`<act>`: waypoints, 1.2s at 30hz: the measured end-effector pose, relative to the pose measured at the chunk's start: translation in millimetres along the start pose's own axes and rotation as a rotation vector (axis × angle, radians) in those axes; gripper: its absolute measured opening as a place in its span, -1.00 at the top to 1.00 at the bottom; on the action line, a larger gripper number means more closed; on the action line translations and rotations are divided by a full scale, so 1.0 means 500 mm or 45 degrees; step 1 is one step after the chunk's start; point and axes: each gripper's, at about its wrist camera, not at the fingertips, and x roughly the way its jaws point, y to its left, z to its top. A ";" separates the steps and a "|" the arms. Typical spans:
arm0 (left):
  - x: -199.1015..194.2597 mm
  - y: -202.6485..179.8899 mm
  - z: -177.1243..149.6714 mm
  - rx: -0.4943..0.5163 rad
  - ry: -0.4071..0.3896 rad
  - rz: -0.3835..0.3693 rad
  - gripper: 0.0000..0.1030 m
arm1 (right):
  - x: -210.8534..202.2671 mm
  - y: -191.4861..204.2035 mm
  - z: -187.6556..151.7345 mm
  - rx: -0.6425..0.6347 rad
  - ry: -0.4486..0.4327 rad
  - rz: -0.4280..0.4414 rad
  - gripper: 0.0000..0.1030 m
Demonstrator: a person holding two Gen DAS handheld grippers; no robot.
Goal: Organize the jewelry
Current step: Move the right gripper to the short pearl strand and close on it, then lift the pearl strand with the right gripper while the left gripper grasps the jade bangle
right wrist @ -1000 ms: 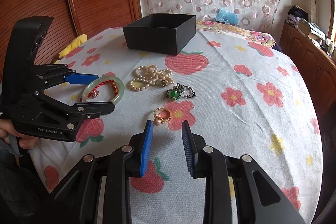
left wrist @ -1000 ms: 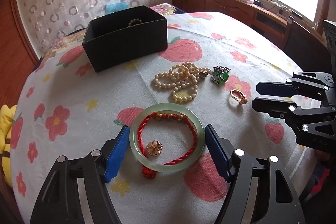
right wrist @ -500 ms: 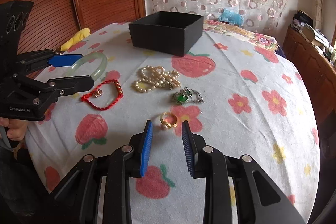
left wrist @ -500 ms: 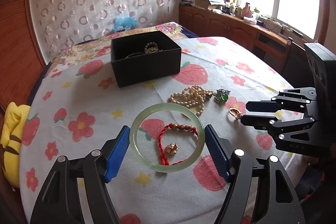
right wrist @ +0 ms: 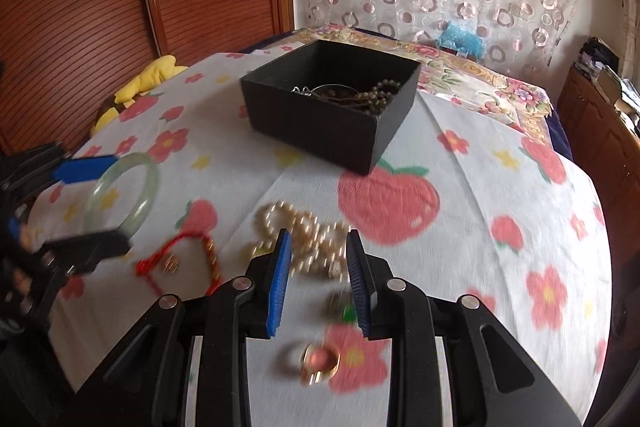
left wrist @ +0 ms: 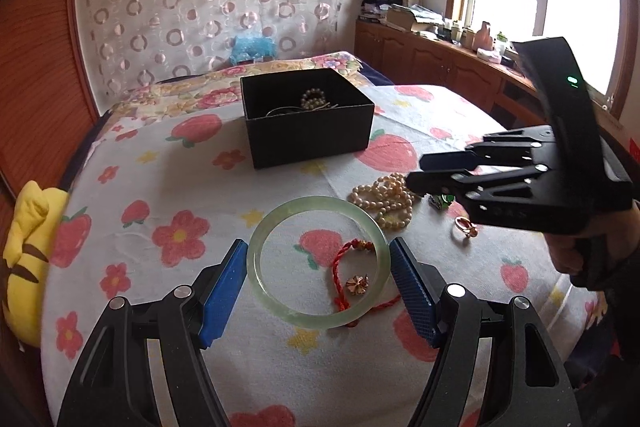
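A pale green jade bangle (left wrist: 256,263) is clamped between the blue pads of my left gripper (left wrist: 318,246) and is raised off the flowered cloth. In the right wrist view the bangle (right wrist: 146,187) hangs at the left in that gripper (right wrist: 120,203). A red cord bracelet (left wrist: 344,271) with a gold charm lies under it. My right gripper (right wrist: 318,235) hovers open and empty over the pearl necklace (right wrist: 304,231). A green pendant (right wrist: 348,311) and a gold ring (right wrist: 320,363) lie below its fingers. The black box (left wrist: 308,135) behind holds beads.
A yellow plush toy (left wrist: 24,259) lies at the cloth's left edge. A wooden cabinet (left wrist: 440,59) with clutter runs under the window on the right. A wooden panel wall (right wrist: 80,7) and a curtain stand behind the black box (right wrist: 320,131).
My left gripper has lifted the bangle off the red bracelet and drawn it back. My right gripper has moved forward, from behind the ring to over the pearls.
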 end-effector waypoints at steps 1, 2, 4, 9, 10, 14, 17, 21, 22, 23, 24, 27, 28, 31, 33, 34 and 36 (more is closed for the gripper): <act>0.000 0.002 -0.001 -0.002 -0.001 0.000 -0.34 | 0.012 -0.002 0.009 -0.002 0.014 0.004 0.41; 0.000 0.004 -0.002 -0.005 -0.001 0.000 -0.34 | 0.024 -0.004 0.016 -0.003 0.026 0.000 0.41; -0.001 0.007 -0.003 -0.009 -0.001 -0.001 -0.34 | 0.042 -0.004 0.022 -0.011 0.048 0.004 0.41; -0.001 0.010 -0.005 -0.011 -0.002 0.000 -0.34 | 0.062 0.000 0.025 -0.037 0.066 0.010 0.39; -0.001 0.011 -0.006 -0.013 -0.003 0.001 -0.34 | 0.062 0.001 0.025 -0.040 0.070 0.012 0.39; 0.000 0.017 -0.008 -0.020 -0.004 0.003 -0.34 | 0.061 0.008 0.019 -0.065 0.070 0.003 0.85; 0.000 0.019 -0.010 -0.023 -0.004 0.006 -0.34 | 0.058 0.007 0.017 -0.059 0.064 0.009 0.89; 0.001 0.021 -0.009 -0.025 -0.006 0.009 -0.34 | 0.038 -0.002 0.024 -0.029 0.016 0.008 0.90; 0.002 0.023 -0.009 -0.027 -0.006 0.010 -0.34 | 0.031 -0.004 0.027 -0.025 0.003 0.007 0.90; 0.002 0.027 -0.009 -0.029 -0.006 0.010 -0.34 | 0.025 -0.006 0.030 -0.023 -0.007 0.007 0.90; 0.003 0.029 -0.008 -0.029 -0.007 0.014 -0.34 | 0.015 -0.006 0.035 -0.022 -0.022 0.007 0.90; 0.003 0.031 -0.003 -0.029 -0.009 0.021 -0.34 | -0.013 -0.006 0.051 -0.028 -0.065 -0.001 0.90; 0.004 0.033 -0.001 -0.030 -0.011 0.023 -0.34 | -0.023 -0.007 0.057 -0.029 -0.078 -0.002 0.90; 0.004 0.035 0.004 -0.032 -0.016 0.027 -0.34 | -0.052 -0.010 0.076 -0.035 -0.119 -0.007 0.90; 0.006 0.036 0.009 -0.033 -0.018 0.028 -0.34 | -0.072 -0.013 0.088 -0.040 -0.144 -0.011 0.90; 0.006 0.038 0.011 -0.033 -0.019 0.027 -0.34 | -0.080 -0.015 0.093 -0.041 -0.154 -0.013 0.90; 0.007 0.040 0.015 -0.032 -0.022 0.027 -0.34 | -0.096 -0.019 0.108 -0.042 -0.175 -0.017 0.90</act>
